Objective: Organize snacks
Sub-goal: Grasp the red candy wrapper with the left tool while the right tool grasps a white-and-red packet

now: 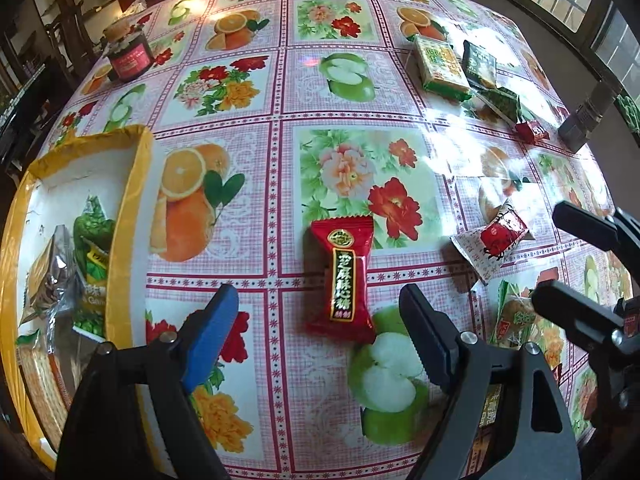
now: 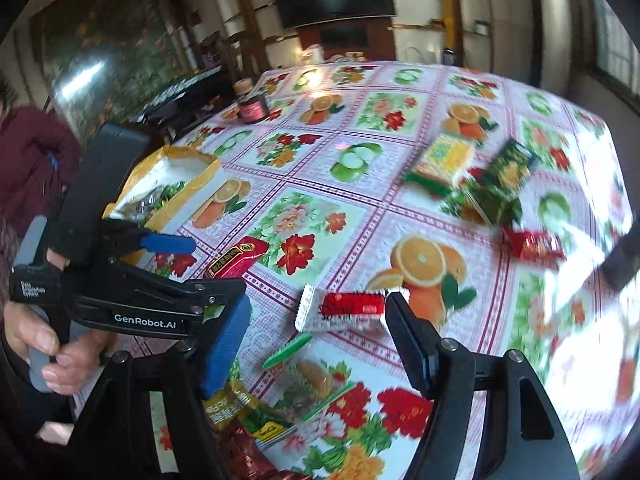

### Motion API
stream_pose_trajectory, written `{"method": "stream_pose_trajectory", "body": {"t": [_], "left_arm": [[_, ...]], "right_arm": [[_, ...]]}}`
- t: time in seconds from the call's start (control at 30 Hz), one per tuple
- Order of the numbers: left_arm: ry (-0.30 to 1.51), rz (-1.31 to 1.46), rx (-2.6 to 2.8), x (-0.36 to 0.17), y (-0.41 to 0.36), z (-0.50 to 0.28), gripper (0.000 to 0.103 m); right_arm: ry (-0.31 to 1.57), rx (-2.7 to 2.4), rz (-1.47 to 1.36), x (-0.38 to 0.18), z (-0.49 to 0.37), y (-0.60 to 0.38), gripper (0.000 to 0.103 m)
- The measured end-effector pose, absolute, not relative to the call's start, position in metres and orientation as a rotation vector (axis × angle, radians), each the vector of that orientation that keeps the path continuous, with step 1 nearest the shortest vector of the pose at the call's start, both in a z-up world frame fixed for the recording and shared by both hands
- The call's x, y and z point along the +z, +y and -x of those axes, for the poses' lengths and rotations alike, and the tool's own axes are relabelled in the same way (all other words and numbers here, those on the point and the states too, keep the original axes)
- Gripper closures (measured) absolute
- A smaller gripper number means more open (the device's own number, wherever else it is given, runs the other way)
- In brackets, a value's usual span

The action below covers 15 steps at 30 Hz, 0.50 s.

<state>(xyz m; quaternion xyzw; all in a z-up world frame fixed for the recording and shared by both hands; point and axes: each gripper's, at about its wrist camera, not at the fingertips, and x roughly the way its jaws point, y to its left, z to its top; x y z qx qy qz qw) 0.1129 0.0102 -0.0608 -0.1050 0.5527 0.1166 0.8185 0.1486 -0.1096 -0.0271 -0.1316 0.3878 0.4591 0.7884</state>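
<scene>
On the counter [image 1: 256,216], a red candy [image 1: 343,276] is lined up between the wide-open, empty left hand-held gripper [image 1: 320,316], so it can be grabbed for the yellow box [image 1: 132,184], while the right hand-held gripper [image 2: 316,332] is held open and empty too.

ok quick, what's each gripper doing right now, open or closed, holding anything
Left gripper: open, empty, the red candy lying on the table between its fingers.
Right gripper: open, empty, the red-and-white candy just ahead of it.

Black hand-held gripper [image 1: 320,320]; blue pad; "GenRobot.AI" marking; maroon sleeve [image 2: 36,160]
</scene>
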Motion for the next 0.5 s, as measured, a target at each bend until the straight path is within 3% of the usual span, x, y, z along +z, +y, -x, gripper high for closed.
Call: {"method": "stream_pose_trajectory", "body": {"t": [0.3,0.37,0.43,0.5], "left_arm": [[1.187,0.262,0.239,-0.066,0.018,-0.118,0.020],[1.187,0.261,0.237,-0.066,0.019,-0.118,0.020],[1.186,0.260,0.241,-0.066,0.021,-0.120,0.020],[1.187,0.248,0.247,-0.067,0.020,-0.121,0.020]], "right_arm": [[0.931,1.065,0.517,-0.057,-0.179,-0.074,0.035],[0.966,1.041,0.515,-0.064,-0.184,-0.079,0.044],[0.986,1.040,0.474,-0.061,-0.184,-0.090,0.060],[0.994,1.018,0.448,-0.060,-0.180,-0.098,0.068]]}}
